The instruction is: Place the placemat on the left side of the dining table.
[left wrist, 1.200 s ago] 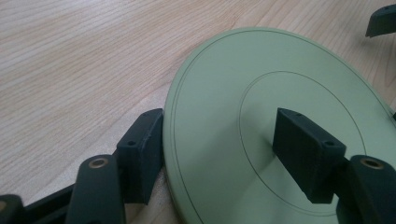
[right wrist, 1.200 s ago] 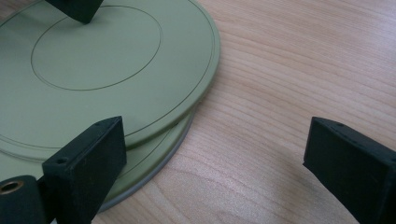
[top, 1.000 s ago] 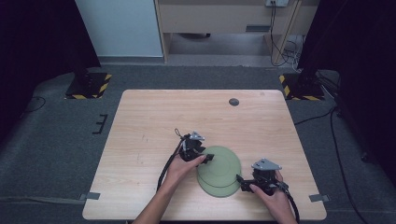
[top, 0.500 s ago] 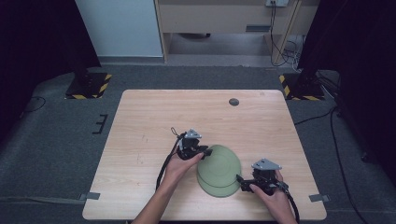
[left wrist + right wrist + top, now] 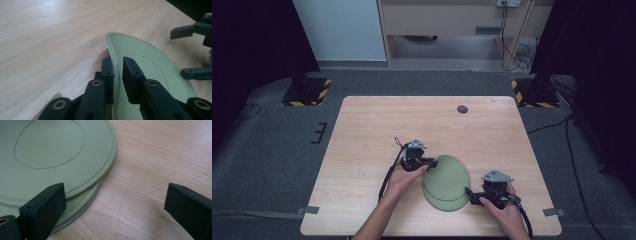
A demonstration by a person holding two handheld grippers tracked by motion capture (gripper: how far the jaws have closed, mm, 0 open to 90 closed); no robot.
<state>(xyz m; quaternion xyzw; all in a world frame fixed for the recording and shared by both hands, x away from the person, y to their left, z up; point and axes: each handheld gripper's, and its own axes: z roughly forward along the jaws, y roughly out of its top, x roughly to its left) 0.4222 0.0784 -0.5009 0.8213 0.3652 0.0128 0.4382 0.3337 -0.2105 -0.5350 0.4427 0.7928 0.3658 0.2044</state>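
Note:
Two pale green plates lie stacked on the wooden table (image 5: 362, 130). The top plate (image 5: 447, 175) (image 5: 150, 65) (image 5: 50, 157) is offset toward the far side from the lower plate (image 5: 444, 204) (image 5: 82, 207). My left gripper (image 5: 428, 164) (image 5: 117, 75) is shut on the top plate's left rim, one jaw under it and one over it, and that edge is tilted up off the table. My right gripper (image 5: 469, 195) (image 5: 115, 212) stands open at the stack's right edge, its left jaw over the plates' rims and its right jaw over bare wood.
A small dark round disc (image 5: 462, 109) sits near the table's far edge. Cables trail from both grippers toward the front edge. Tape tabs (image 5: 311, 210) hold the table's front corners. Bare wood lies to the left and beyond the plates.
My left gripper has shifted slightly with the top plate's rim in it, and the plate's left edge has tilted up a little. The right gripper has stayed put.

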